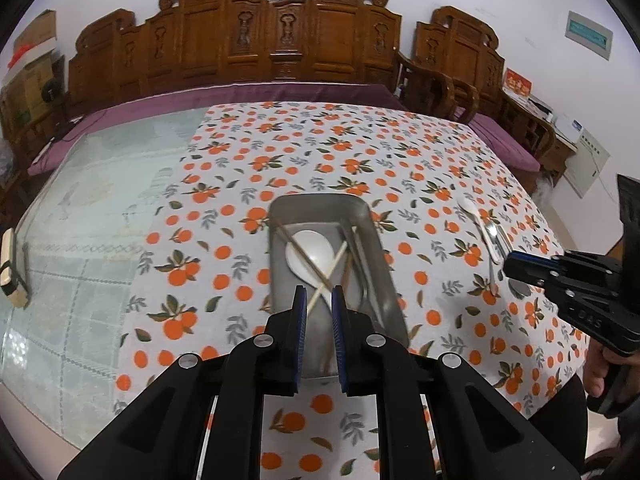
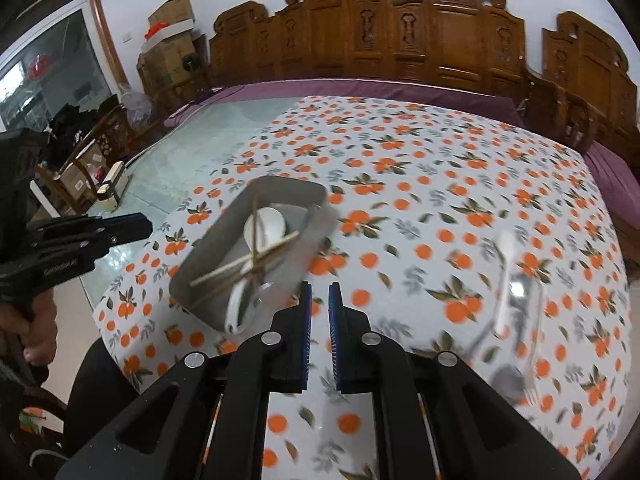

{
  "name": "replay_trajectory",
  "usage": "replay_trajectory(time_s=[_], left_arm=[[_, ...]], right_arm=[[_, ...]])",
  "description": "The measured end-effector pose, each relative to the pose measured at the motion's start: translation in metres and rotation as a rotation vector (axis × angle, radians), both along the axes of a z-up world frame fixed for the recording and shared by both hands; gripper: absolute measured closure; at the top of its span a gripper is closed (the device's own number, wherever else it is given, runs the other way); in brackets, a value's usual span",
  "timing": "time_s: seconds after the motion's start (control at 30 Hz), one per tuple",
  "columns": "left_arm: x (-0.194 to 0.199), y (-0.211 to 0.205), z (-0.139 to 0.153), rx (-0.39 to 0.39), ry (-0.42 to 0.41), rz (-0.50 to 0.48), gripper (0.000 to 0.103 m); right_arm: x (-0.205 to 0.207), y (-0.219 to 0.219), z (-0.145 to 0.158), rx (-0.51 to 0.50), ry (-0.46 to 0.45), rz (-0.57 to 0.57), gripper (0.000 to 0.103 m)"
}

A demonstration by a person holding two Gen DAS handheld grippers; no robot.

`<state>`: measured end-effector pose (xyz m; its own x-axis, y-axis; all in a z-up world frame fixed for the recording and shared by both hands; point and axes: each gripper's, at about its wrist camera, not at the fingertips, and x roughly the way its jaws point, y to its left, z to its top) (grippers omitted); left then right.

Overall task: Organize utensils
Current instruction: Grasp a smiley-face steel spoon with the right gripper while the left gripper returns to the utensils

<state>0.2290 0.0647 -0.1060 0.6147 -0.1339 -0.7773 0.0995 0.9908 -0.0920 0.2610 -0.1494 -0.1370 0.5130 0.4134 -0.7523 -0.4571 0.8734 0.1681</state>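
Currently mid-sort. Metal tray [image 1: 376, 236] at worktop centre on orange-print tablecloth [image 1: 240, 184], already holding white spoon [image 1: 310, 254], crossed chopsticks [image 1: 328, 276], some metal cutlery along right wall. Left gripper [image 1: 319, 300] hovers above tray near end, jaws parted slightly, nothing gripped. Right gripper [image 2: 319, 296] also empty, jaws narrowly apart, over cloth just right of tray. Loose utensils [image 2: 516, 300] remain right of tray: white spoon, metal pieces, blurred. Likely next: right gripper goes right, opens wider, descends, pinches one handle, carries to tray.
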Motion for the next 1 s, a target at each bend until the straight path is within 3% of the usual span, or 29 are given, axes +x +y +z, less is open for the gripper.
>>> replay_trajectory(time_s=[0.3, 0.63, 1.0], left_arm=[[0.004, -0.037, 0.000, 0.005, 0.003, -0.049, 0.091], [0.016, -0.081, -0.015, -0.009, 0.021, -0.101, 0.090], [0.030, -0.122, -0.039, 0.002, 0.076, -0.171, 0.090]], right_arm=[[-0.013, -0.061, -0.002, -0.019, -0.014, -0.092, 0.092], [-0.010, -0.126, -0.024, -0.108, 0.032, -0.174, 0.092], [0.004, -0.159, -0.055, -0.116, 0.087, -0.237, 0.090]])
